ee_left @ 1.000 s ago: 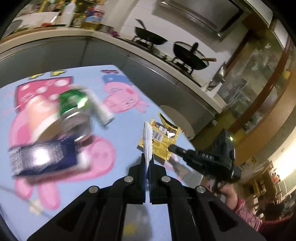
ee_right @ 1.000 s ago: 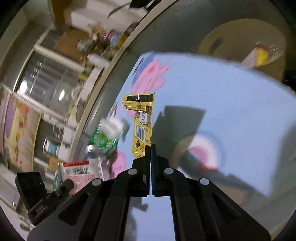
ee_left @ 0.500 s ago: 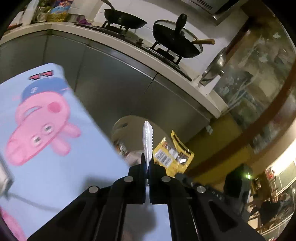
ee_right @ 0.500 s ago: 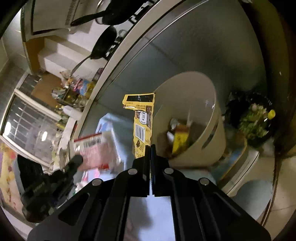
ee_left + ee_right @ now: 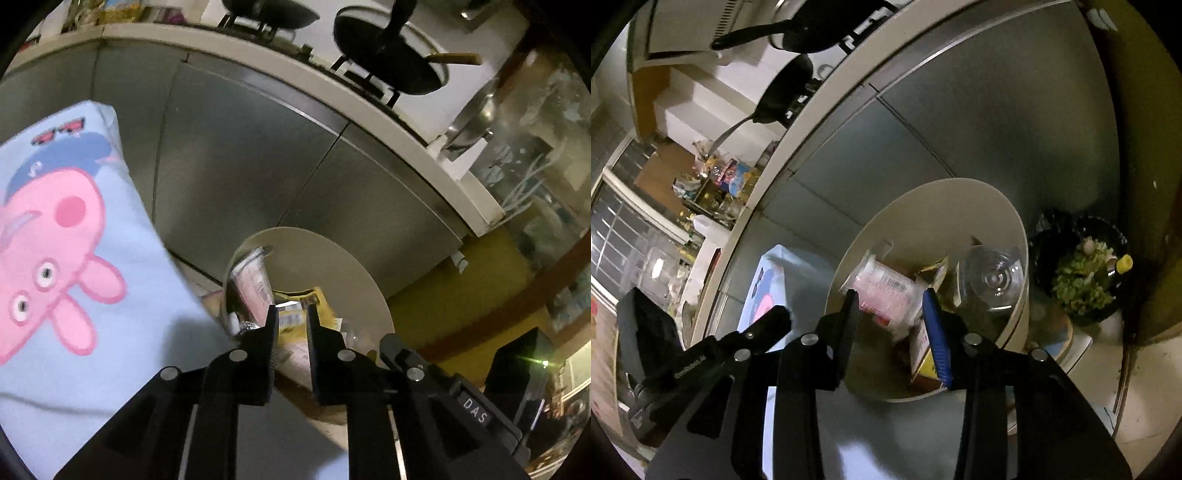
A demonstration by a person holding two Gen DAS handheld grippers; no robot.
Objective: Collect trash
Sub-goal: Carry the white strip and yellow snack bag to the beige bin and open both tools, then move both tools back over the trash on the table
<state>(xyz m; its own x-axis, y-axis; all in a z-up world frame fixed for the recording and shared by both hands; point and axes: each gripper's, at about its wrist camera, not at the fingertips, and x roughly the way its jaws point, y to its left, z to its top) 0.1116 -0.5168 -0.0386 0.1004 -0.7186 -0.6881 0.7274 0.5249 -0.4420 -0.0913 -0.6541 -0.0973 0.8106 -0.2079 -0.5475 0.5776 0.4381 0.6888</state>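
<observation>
Two hand-held grippers are opening above the beige bin (image 5: 997, 206): my left hand-held gripper (image 5: 290, 319) narrowly, my right hand-held gripper (image 5: 890, 306) wider, both empty. Pink wrapper (image 5: 886, 291) and yellow packet (image 5: 295, 321) are lying inside.

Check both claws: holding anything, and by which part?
Nothing held. Left claw and right claw are both opening, empty, over the bin.

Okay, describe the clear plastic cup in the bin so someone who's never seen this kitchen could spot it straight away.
Find the grey cabinets under the stove counter; the round cream bin stands on the floor before them. Inside, against the wall nearest the black bowl of greens, lies the clear plastic cup. It alone is see-through, with ringed ridges, beside a pink wrapper.
</observation>
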